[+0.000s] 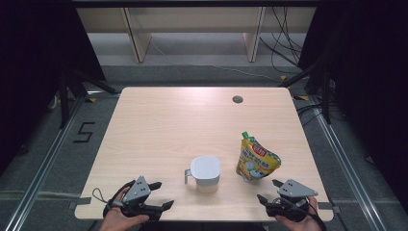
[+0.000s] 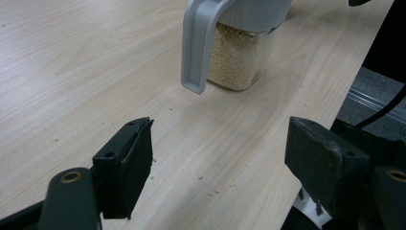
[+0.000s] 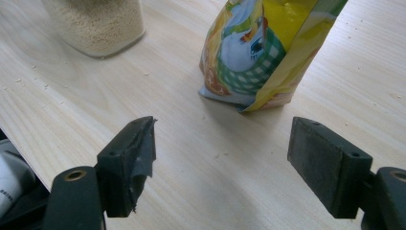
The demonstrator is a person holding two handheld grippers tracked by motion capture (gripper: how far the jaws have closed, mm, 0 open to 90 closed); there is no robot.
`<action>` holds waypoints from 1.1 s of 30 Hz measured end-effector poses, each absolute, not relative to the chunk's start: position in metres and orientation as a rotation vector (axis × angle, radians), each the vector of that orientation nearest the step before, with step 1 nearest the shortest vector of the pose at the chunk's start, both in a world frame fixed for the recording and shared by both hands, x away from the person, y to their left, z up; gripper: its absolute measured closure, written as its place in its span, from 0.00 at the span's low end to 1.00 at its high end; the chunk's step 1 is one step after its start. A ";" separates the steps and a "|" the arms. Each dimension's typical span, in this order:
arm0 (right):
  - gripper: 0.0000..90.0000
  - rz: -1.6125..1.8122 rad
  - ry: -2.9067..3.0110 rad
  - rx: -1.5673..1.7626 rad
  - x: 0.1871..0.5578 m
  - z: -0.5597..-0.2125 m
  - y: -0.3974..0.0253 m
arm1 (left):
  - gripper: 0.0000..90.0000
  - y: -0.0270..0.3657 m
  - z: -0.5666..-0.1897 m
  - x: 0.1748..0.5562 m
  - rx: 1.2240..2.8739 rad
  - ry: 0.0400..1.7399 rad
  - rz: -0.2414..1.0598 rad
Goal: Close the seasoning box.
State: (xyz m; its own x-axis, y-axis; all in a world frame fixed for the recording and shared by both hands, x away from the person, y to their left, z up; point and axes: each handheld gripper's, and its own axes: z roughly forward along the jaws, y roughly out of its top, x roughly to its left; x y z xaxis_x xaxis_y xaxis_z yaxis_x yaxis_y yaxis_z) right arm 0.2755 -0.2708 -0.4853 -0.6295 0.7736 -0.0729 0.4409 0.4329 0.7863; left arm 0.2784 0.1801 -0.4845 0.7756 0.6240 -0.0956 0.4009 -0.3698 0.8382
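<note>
While both grippers' fingers gape, jar (image 1: 206, 174) and pouch (image 1: 256, 160) stand just ahead, crumbs between

Only readable mark I see: a black "5" (image 1: 84, 132) on the grey floor, well off to the left & ahead of my left fingers, beyond the table edge. The yellow pouch (image 1: 256, 159) just ahead of my right fingers has a red label w/ print, too small/blurred to read.
</note>
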 end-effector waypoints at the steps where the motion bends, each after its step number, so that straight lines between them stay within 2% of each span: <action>1: 0.29 1.059 2.272 1.038 0.275 -0.486 -0.270 | 0.27 0.181 -0.484 0.279 2.030 0.756 0.299; 33: 0.26 1.062 2.271 1.046 0.271 -0.487 -0.275 | 0.26 0.171 -0.500 0.276 2.125 0.749 0.323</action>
State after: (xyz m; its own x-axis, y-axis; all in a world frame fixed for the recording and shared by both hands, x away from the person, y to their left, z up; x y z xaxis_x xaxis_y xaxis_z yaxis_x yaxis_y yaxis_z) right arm 0.2708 -0.2754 -0.4869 -0.6277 0.7763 -0.0572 0.4538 0.4247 0.7834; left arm 0.2761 0.1705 -0.5002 0.7884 0.6143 -0.0322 0.3981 -0.4696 0.7881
